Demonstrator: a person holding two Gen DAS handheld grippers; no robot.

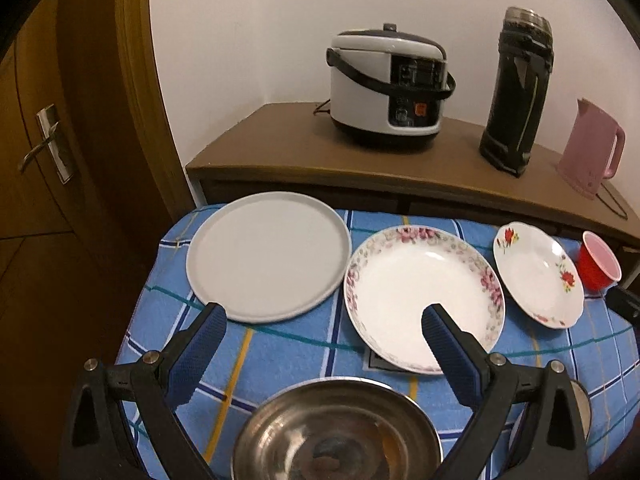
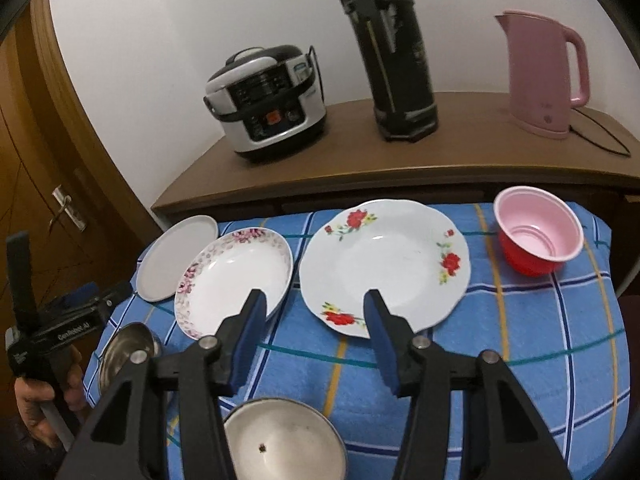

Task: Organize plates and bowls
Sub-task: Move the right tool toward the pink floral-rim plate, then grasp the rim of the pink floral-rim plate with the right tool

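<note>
We judge the rose plate [image 2: 384, 264] stiff, glazed, breakable (rim is the hold), our right gripper [image 2: 316, 300] fingers apart, empty.

Three plates [image 2: 384, 260] side by side; cup [image 2: 538, 236] rightmost; two bowls [image 2: 280, 440] nearer.

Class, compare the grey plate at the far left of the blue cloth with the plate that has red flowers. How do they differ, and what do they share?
The grey plate is plain; the red-flowered plate is white with red blooms. The grey plate's rim is an even circle, the flowered one's wavy. The grey plate is flat with a low lip; the flowered one dips in the middle. Both lie empty on the cloth.
</note>
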